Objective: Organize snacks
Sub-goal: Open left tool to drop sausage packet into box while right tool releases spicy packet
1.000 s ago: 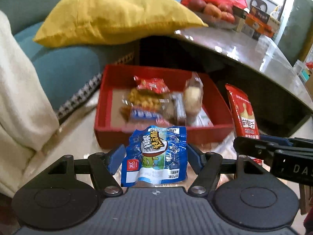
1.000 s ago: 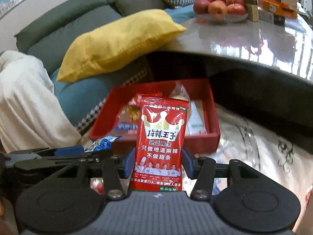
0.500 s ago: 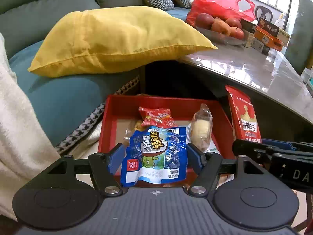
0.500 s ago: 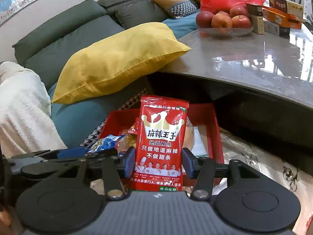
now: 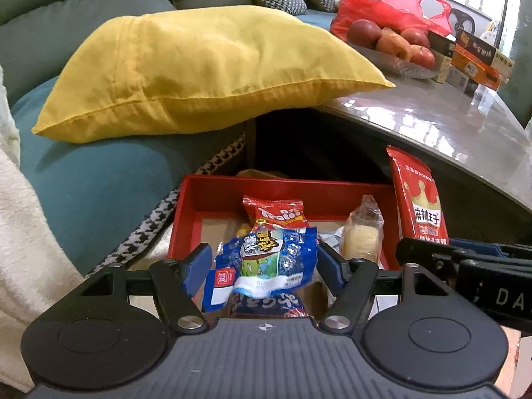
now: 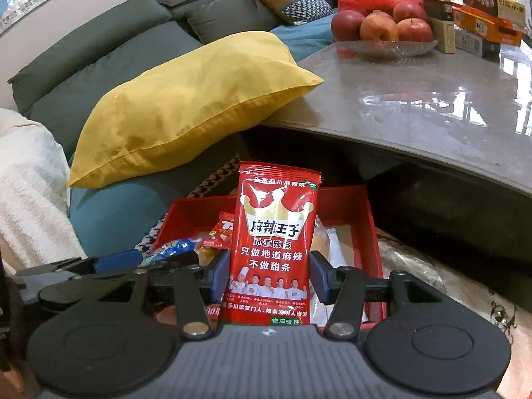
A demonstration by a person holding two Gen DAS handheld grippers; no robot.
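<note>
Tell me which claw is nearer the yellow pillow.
Left. The left claw, holding the blue packet, sits on the yellow pillow side; the right claw, holding the red packet, is further toward the table.

Yellow pillow [image 5: 199, 73] on teal sofa [image 5: 99, 179], apples [image 6: 379, 26] in bowl on grey table [image 6: 432, 99].

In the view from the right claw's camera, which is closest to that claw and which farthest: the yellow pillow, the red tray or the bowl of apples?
1. Red tray: just past the right claw, low in the middle.
2. Yellow pillow: behind the tray, on the sofa to the left.
3. Bowl of apples: farthest, on the table's far end, upper right.
</note>
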